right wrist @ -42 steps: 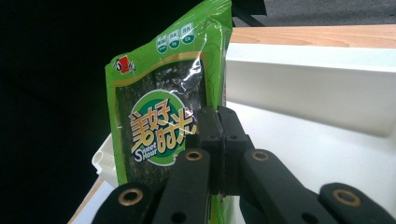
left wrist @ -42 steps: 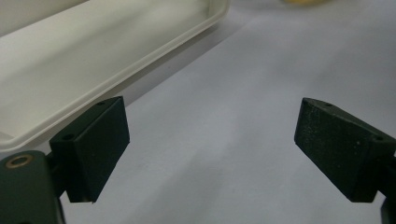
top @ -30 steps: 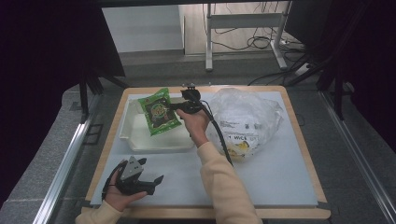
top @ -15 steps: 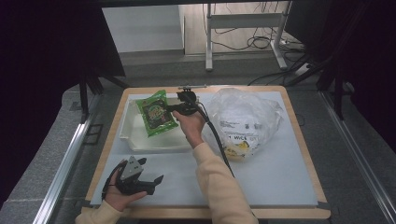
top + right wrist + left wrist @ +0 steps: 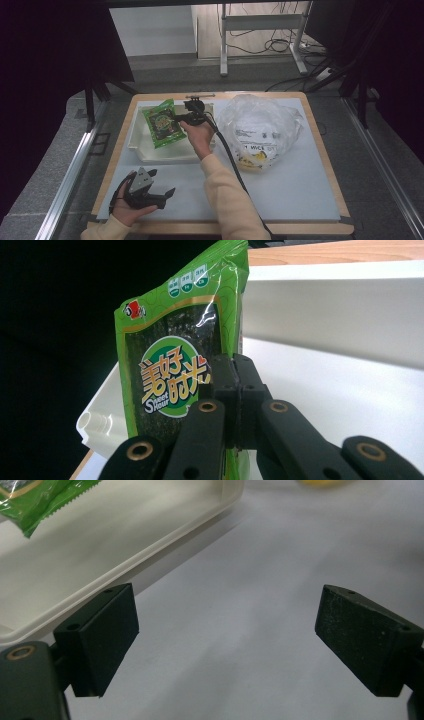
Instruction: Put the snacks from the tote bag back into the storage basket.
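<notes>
Your right gripper (image 5: 176,119) clamped on green snack packet (image 5: 163,124), upper left of frame, over white tray (image 5: 150,152); long axis runs up-frame; left gripper (image 5: 167,192) wide, empty, lower left

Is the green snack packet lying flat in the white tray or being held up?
Held up. The right gripper has its fingers shut on the green foil snack packet, which stands upright above the white plastic tray.
</notes>
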Available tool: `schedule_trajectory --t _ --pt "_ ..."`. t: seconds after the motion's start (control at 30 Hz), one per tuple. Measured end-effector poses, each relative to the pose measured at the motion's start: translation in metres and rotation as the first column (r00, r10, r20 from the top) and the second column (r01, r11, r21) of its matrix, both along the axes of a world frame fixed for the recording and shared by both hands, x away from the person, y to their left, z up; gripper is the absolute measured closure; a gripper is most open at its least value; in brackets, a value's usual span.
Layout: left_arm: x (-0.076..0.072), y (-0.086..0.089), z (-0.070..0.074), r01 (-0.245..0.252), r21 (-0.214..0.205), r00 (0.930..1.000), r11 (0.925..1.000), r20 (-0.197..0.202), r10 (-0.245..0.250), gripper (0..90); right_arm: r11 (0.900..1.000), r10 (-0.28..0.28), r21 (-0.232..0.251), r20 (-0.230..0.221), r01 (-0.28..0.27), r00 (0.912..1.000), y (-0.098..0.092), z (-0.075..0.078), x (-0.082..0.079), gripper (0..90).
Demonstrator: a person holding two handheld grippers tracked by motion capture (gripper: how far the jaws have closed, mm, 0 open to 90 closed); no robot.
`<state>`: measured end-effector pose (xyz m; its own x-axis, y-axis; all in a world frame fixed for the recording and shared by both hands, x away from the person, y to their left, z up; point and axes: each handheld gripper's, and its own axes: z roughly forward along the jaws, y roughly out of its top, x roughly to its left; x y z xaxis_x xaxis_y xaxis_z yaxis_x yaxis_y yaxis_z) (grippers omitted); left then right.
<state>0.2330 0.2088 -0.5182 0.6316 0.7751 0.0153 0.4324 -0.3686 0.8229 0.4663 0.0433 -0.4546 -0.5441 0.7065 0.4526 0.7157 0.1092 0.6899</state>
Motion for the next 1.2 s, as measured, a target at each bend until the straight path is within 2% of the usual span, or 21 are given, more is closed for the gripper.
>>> schedule_trajectory --t 0.4,0.87,1.0,1.2 --pt "-0.001 0.0 0.0 0.002 0.005 1.0 1.0 0.006 -0.002 10.3 0.9997 -0.018 -0.017 -0.005 0.018 0.9998 0.016 -0.012 0.0 90.0" --pt "-0.001 0.002 0.001 -0.003 0.002 1.0 1.0 0.009 0.003 10.3 0.9971 -0.072 -0.028 -0.03 0.071 0.997 0.031 -0.033 0.004 90.0" --pt "-0.001 0.001 0.0 -0.002 0.006 1.0 1.0 0.009 0.002 10.3 0.9966 -0.071 -0.044 -0.036 0.07 0.9968 0.036 -0.04 0.002 90.0" --pt "-0.001 0.002 0.0 0.0 0.005 1.0 1.0 0.009 0.0 10.2 0.9929 -0.077 -0.091 -0.007 0.076 0.997 0.04 -0.042 0.0 89.9"
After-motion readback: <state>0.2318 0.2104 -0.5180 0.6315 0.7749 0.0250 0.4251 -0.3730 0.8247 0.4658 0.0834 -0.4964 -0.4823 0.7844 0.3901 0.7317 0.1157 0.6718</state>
